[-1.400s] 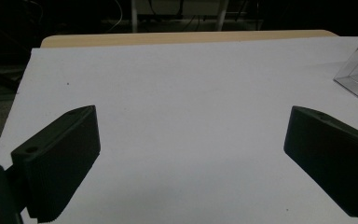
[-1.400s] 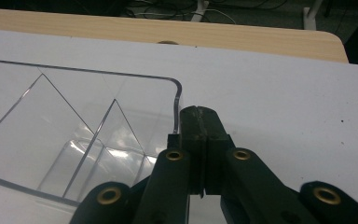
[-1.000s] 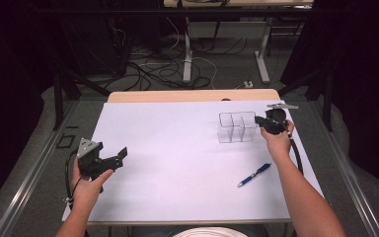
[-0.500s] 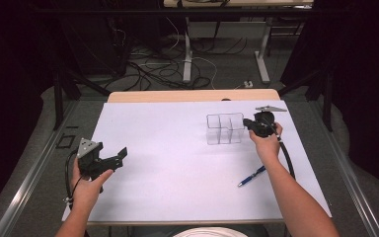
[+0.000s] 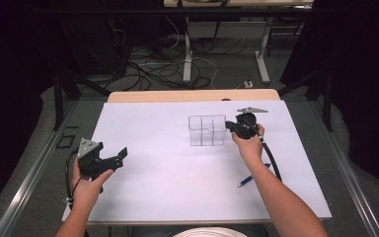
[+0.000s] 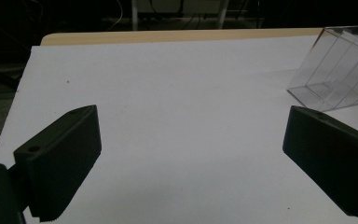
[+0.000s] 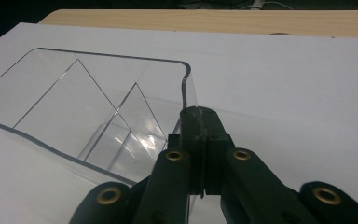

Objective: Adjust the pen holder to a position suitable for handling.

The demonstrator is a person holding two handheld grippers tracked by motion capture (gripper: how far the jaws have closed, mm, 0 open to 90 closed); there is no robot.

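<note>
Right gripper (image 5: 233, 127) pinches the right wall of the clear divided box (image 5: 206, 130) at the table's (image 5: 177, 192) far middle — left gripper (image 5: 119, 157) hangs wide apart at the near left edge.

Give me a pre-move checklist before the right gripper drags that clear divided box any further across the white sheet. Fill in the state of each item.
1. Right gripper clamped on the wall of the clear box: ok; the jaws stand shut on its rim.
2. Box empty, nothing to spill: ok; the compartments look bare.
3. Box flat on the white sheet: cannot tell; the left gripper view shows it tilted, perhaps from camera angle.
4. Left gripper out of the path: ok; open, held apart near the sheet's left edge.
5. Blue pen out of the way: ok; it lies nearer the person, beside the right forearm.
</note>
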